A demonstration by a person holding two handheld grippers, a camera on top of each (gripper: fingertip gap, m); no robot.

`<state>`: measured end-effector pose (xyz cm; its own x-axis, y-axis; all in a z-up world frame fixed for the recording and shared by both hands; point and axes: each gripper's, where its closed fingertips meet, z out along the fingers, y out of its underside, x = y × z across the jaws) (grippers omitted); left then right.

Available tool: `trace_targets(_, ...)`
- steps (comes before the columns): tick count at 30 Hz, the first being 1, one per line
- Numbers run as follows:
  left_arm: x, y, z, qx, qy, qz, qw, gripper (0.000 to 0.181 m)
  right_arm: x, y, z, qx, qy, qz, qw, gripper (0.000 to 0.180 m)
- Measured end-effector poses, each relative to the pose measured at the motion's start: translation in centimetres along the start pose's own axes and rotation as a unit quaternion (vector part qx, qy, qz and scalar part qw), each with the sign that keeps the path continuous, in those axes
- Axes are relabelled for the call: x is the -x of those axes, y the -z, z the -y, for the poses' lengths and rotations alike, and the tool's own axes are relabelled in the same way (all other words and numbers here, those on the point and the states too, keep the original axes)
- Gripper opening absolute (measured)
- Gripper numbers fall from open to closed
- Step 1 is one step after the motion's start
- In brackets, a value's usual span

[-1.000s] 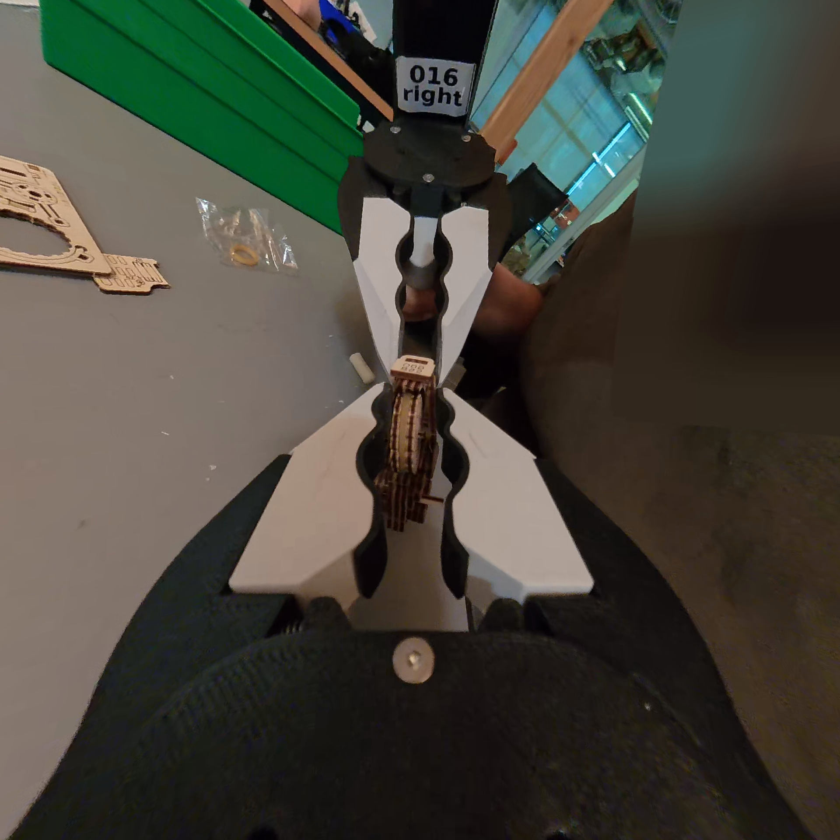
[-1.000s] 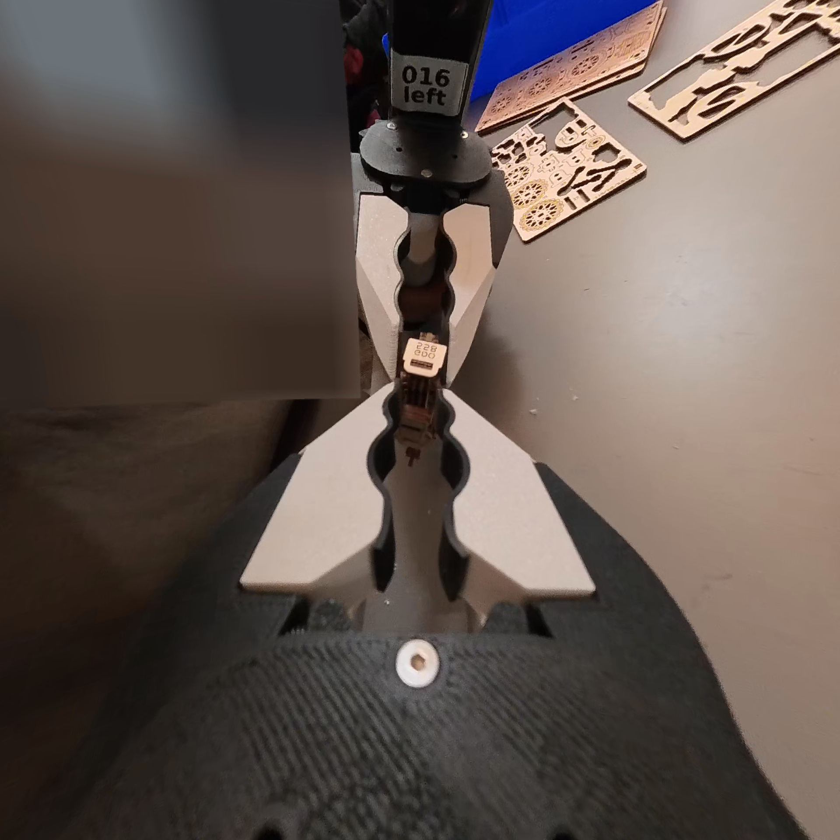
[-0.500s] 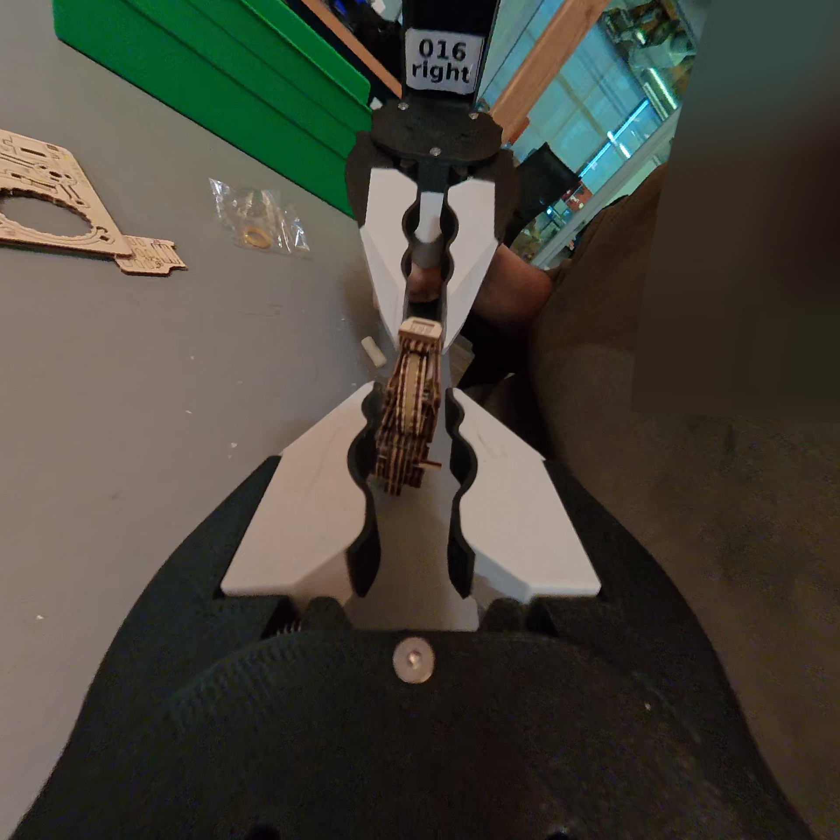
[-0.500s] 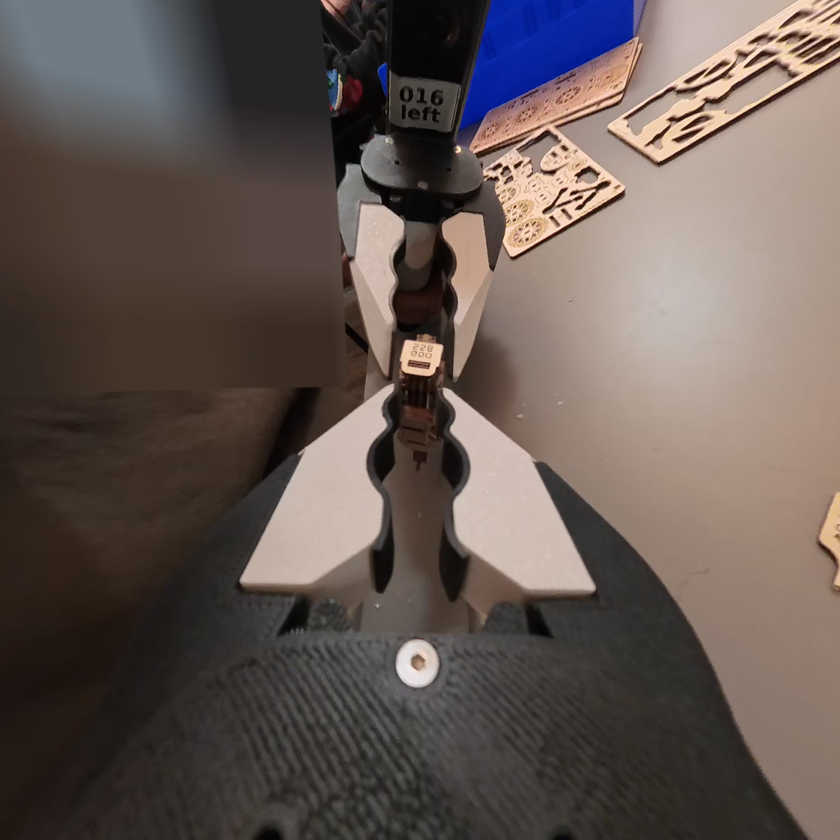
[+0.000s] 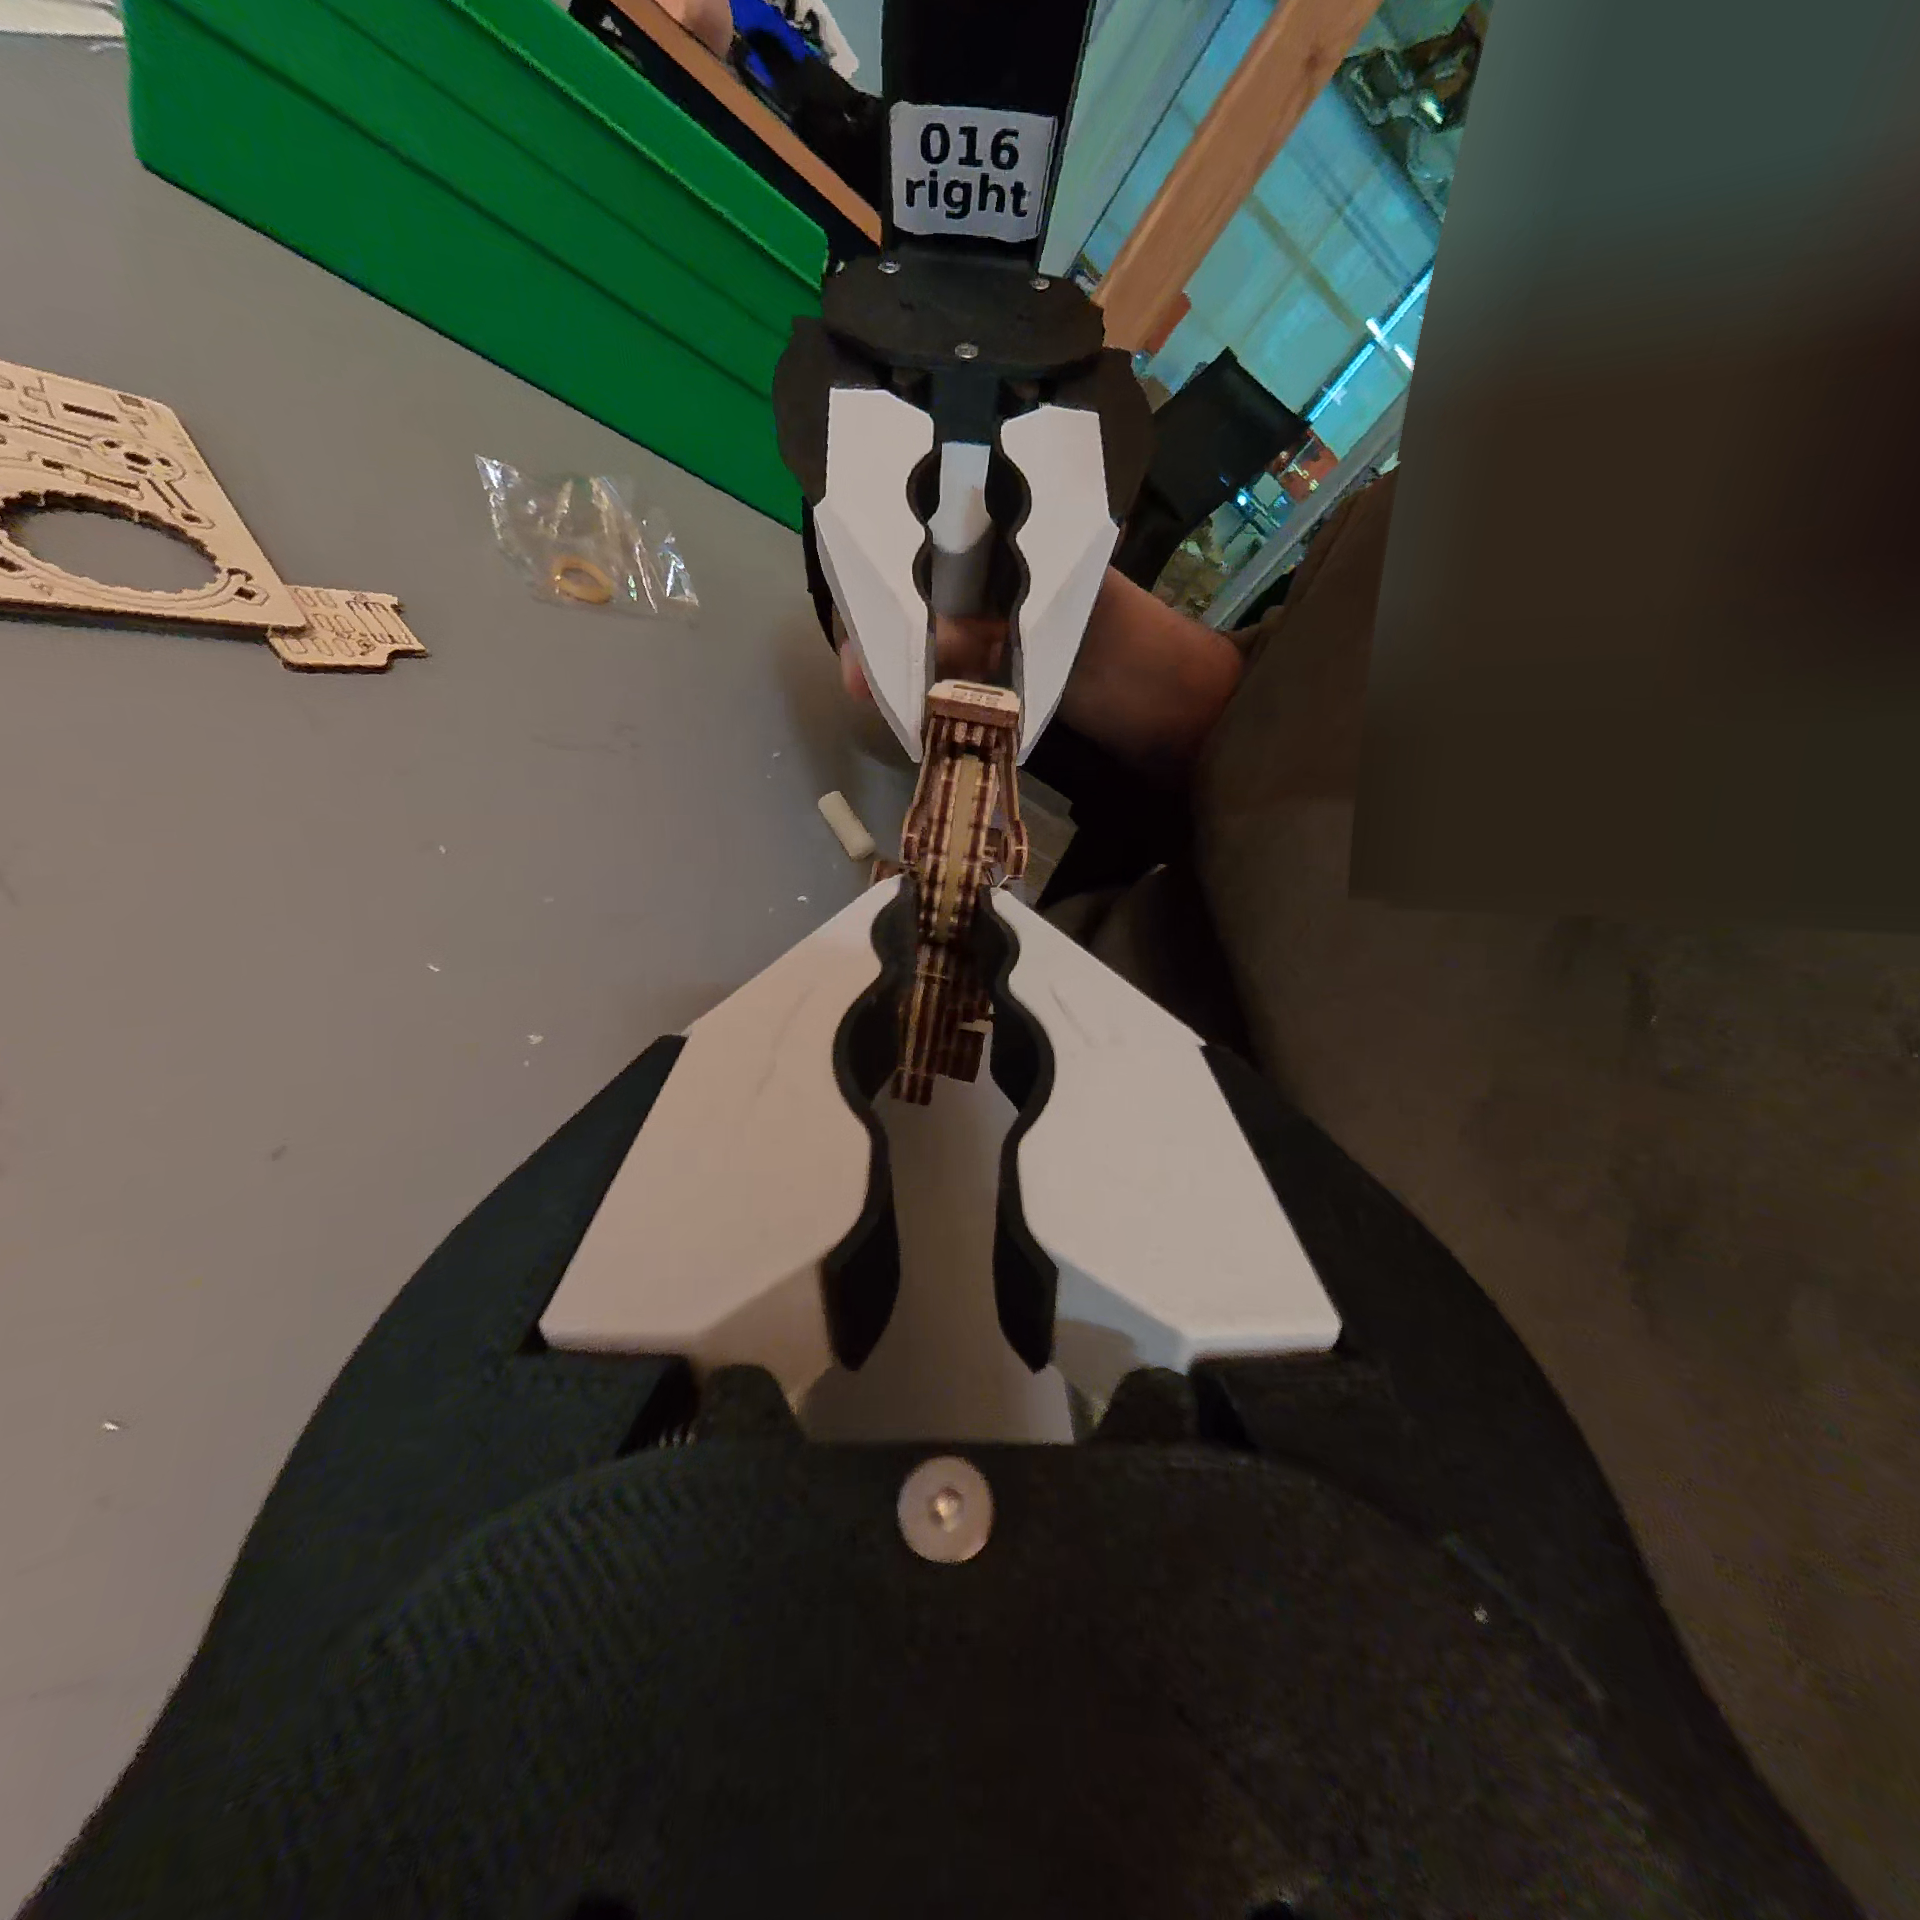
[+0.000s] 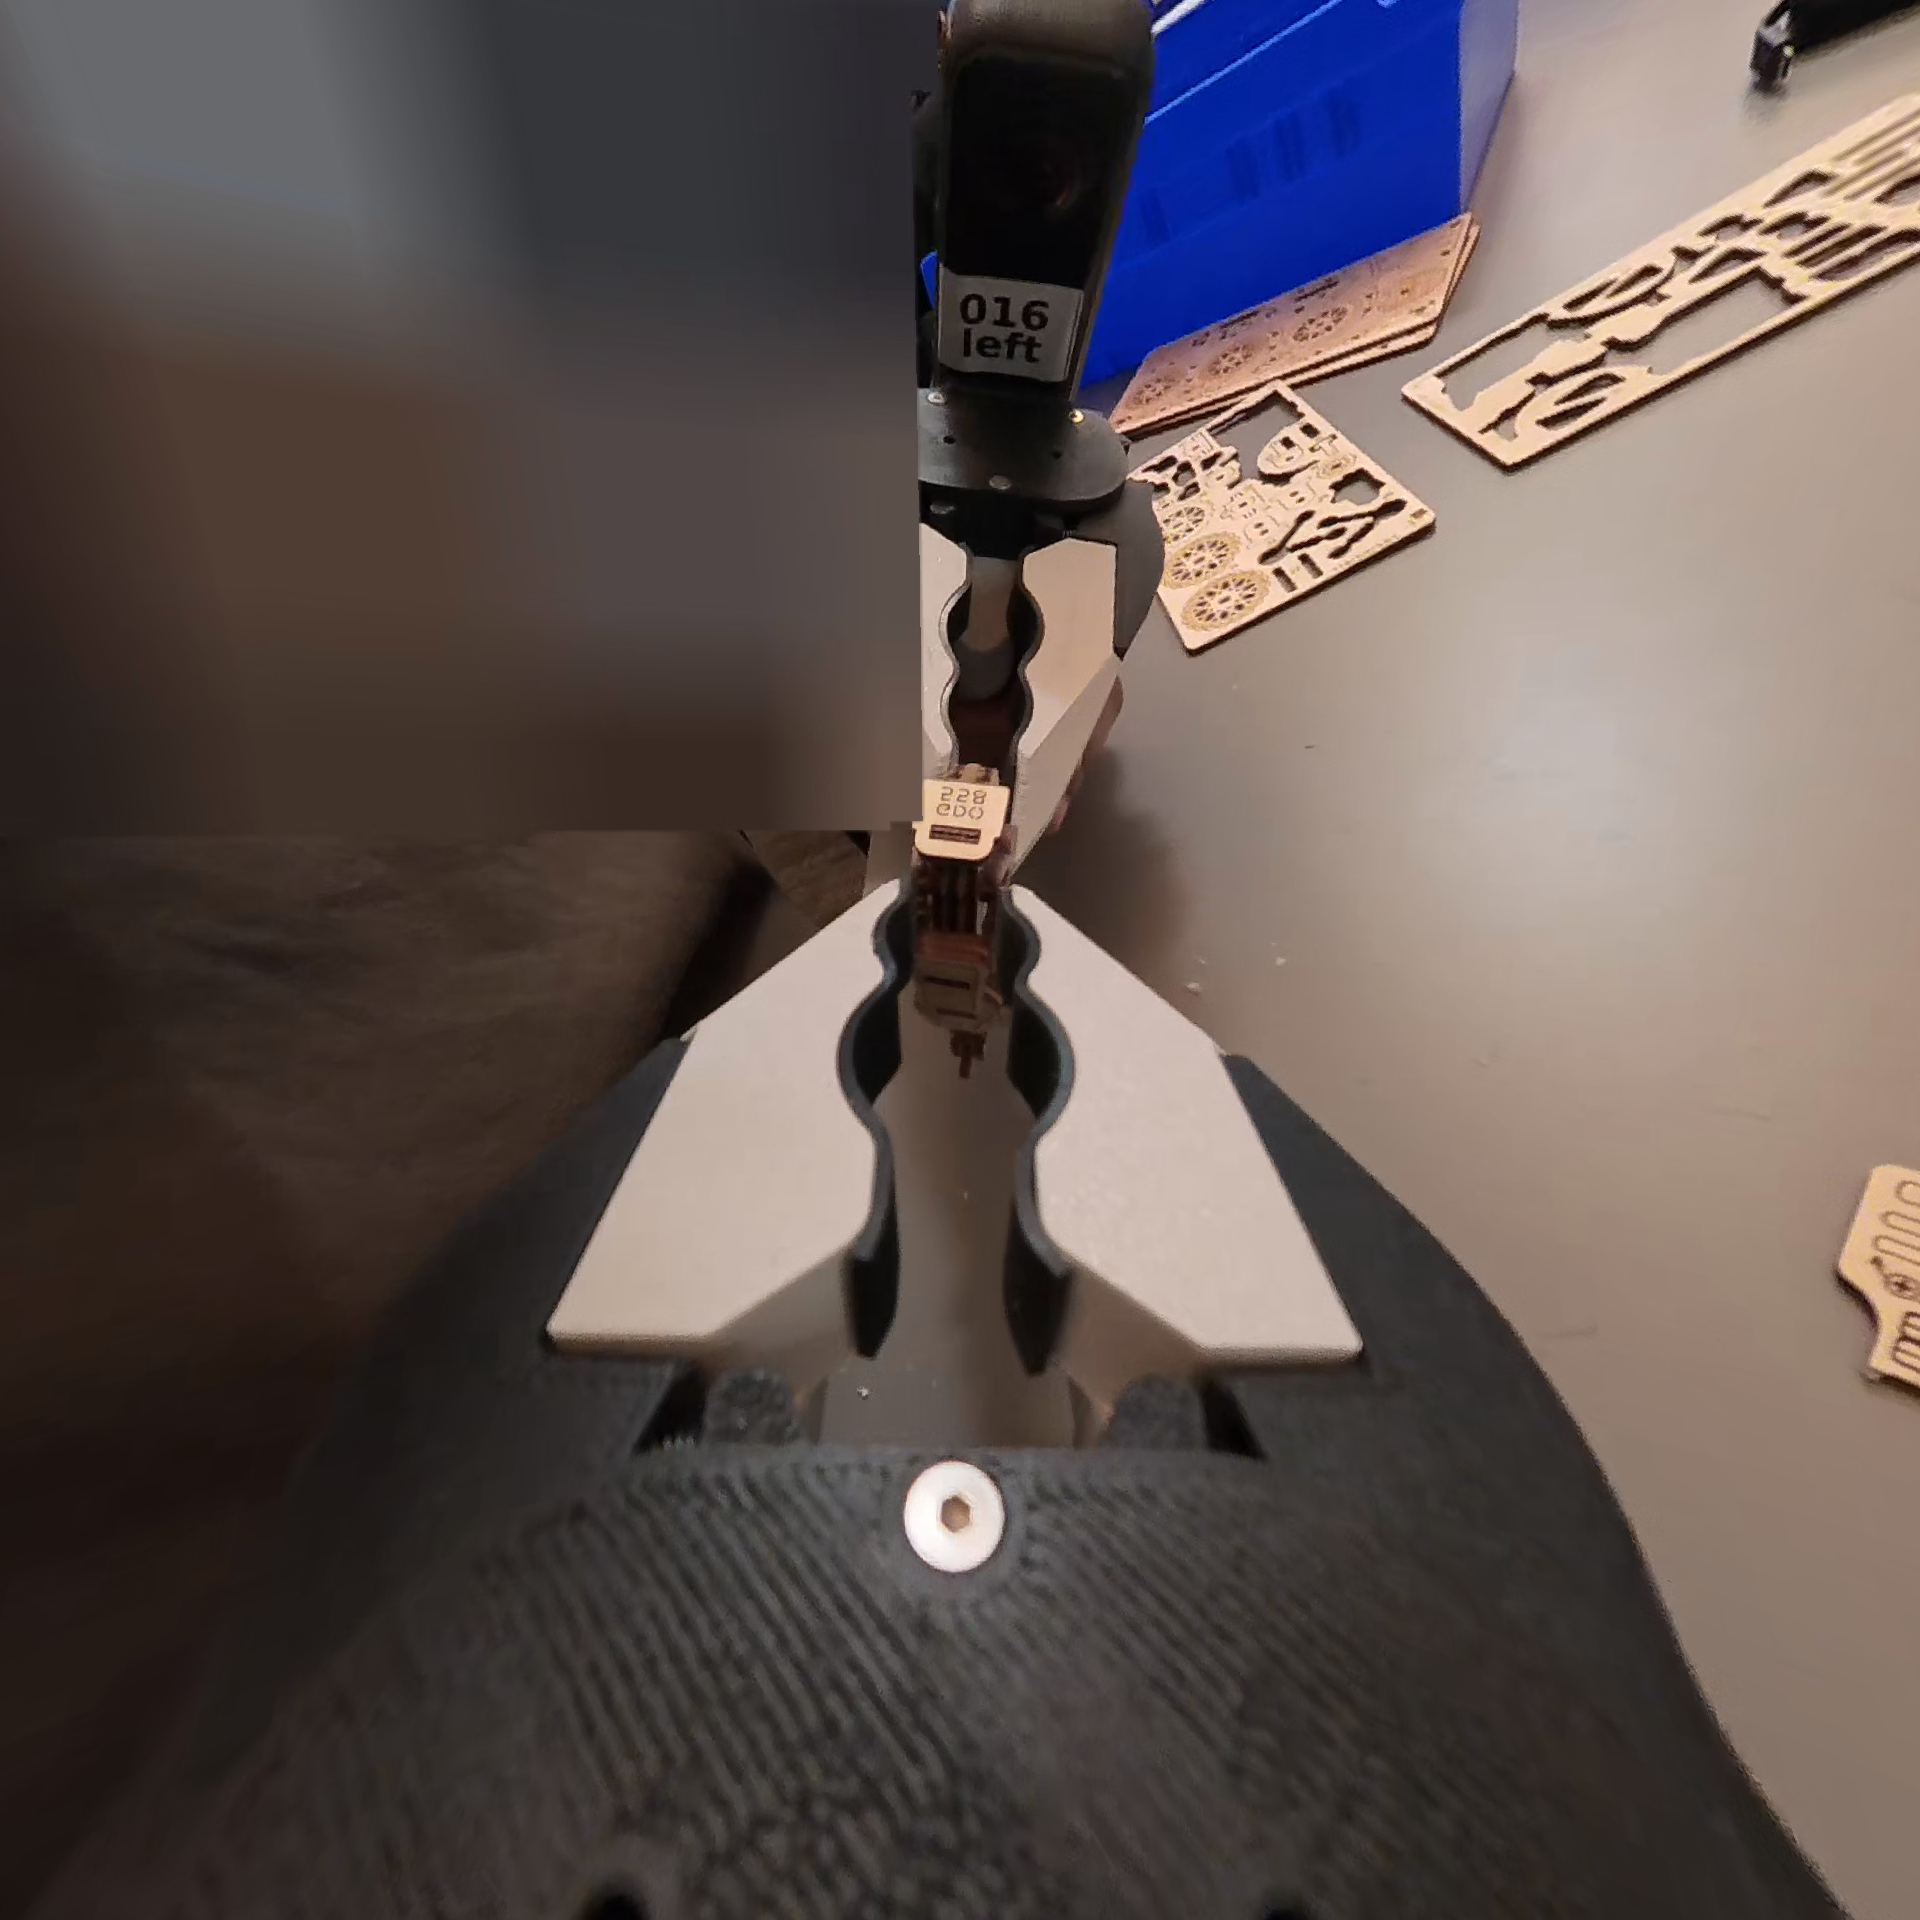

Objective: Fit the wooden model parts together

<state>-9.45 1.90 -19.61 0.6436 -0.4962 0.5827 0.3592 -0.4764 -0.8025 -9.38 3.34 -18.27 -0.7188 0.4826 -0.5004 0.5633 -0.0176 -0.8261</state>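
Left wrist view shows the left tongs (image 5: 943,914) closed narrow on a layered wooden model (image 5: 951,894), held edge-on between the white fingers (image 5: 790,1101). The model's long axis runs straight away from the camera, toward the right tongs (image 5: 966,717) facing it; a small flat cap piece (image 5: 971,701) sits at the model's far end, between the tips of those right tongs. Both tongs meet tip to tip, with the model bridging them above the grey table (image 5: 312,935).

Left of the model, the table has a clear plastic bag (image 5: 582,545) with a small ring inside, a cut-out wooden sheet (image 5: 114,520) farther left, and a green box (image 5: 468,208) beyond them. A small white stub (image 5: 847,838) lies just left of the model. Right of the model, the table edge gives way to dark cloth and a blurred patch.

Right wrist view shows the right tongs (image 6: 956,914) also pinched narrow on the same model (image 6: 951,945), its pale cap piece (image 6: 961,821) facing the camera and the left tongs (image 6: 987,769) beyond it. Right of the model lies open table (image 6: 1455,935), then wooden part sheets (image 6: 1278,520) and a blue bin (image 6: 1299,156) farther back, and another wooden piece (image 6: 1886,1288) at the near right edge.
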Motion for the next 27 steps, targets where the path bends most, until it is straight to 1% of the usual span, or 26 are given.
trace_targets(5,-0.2,-0.1,0.2,-0.006,-0.007,0.001,1.0,0.008,0.2,0.1,0.3,-0.01,0.019,0.001,1.0,0.012)
trace_targets(9,-0.6,0.2,0.6,-0.016,-0.014,-0.008,1.0,0.02,0.8,0.4,1.1,-0.034,0.053,0.002,0.998,0.013)
trace_targets(12,-1.0,0.3,0.9,-0.021,-0.025,-0.016,0.999,0.028,1.2,0.8,1.5,-0.044,0.093,-0.004,0.995,0.013)
trace_targets(16,-1.4,0.1,0.8,-0.018,-0.081,0.0,0.997,0.032,2.2,1.0,1.9,-0.047,0.169,-0.019,0.984,0.013)
trace_targets(19,-1.7,-0.1,0.8,-0.017,-0.119,0.013,0.993,0.033,2.5,0.9,1.7,-0.035,0.221,-0.042,0.974,0.013)
trace_targets(21,-1.7,-0.1,0.9,-0.021,-0.126,0.017,0.992,0.033,2.6,0.7,1.6,-0.029,0.237,-0.048,0.97,0.013)
trace_targets(24,-1.6,0.1,1.3,-0.033,-0.126,0.02,0.991,0.033,2.5,0.6,1.4,-0.023,0.24,-0.049,0.969,0.013)
trace_targets(27,-1.7,0.4,1.9,-0.049,-0.132,0.023,0.99,0.026,2.4,0.6,1.3,-0.022,0.235,-0.045,0.971,0.013)
